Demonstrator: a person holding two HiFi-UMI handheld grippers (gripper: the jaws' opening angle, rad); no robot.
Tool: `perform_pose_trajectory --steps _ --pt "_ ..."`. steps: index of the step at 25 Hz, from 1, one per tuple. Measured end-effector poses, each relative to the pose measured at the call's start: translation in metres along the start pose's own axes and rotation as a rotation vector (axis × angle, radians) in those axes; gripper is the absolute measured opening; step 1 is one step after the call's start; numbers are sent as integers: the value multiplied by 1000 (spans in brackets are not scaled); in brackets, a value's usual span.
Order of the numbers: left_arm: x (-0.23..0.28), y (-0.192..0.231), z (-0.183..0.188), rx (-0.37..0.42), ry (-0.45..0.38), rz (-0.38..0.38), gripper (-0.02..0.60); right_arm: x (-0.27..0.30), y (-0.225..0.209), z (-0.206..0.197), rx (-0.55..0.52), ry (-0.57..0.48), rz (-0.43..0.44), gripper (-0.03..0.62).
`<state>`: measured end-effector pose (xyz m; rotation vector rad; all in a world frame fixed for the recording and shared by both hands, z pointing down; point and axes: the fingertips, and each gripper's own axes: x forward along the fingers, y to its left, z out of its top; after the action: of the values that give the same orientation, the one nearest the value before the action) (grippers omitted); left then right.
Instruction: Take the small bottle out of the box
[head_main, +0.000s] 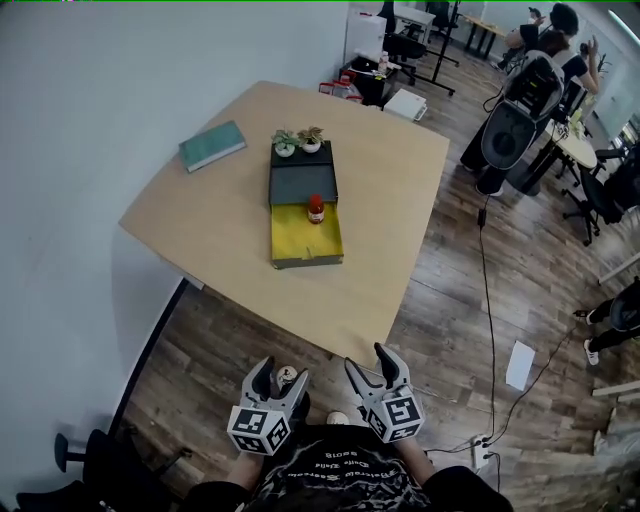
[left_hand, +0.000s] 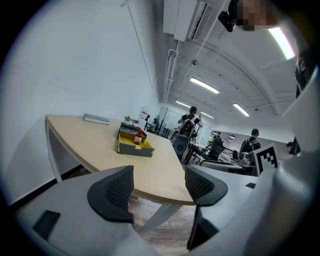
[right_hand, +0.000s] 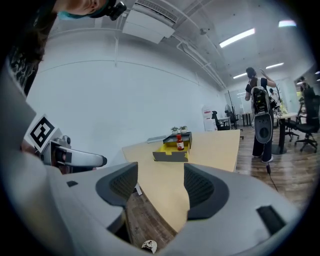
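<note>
A small red bottle (head_main: 316, 209) with a white cap stands upright in the yellow drawer of a dark box (head_main: 304, 200) on the wooden table (head_main: 240, 240). The bottle (left_hand: 138, 137) also shows far off in the left gripper view, and the bottle (right_hand: 179, 142) in the right gripper view. My left gripper (head_main: 280, 380) and right gripper (head_main: 366, 362) hang low by my body, off the table's near edge, well short of the box. Both are open with nothing between the jaws.
Two small potted plants (head_main: 297, 141) sit on the box's dark lid. A green book (head_main: 212, 146) lies at the table's far left. Wooden floor, cables, a large speaker (head_main: 512, 135) and people at desks fill the right side. A white wall runs along the left.
</note>
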<state>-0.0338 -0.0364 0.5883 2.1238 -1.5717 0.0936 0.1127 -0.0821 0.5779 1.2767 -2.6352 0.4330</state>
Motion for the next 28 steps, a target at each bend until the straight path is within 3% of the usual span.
perform_pose_trajectory --steps 14,28 --pt "65 105 81 80 -11 -116 328 108 7 45 -7 -43 -157 299" --pt "83 133 101 75 -5 -116 328 146 12 62 10 -54 -164 299"
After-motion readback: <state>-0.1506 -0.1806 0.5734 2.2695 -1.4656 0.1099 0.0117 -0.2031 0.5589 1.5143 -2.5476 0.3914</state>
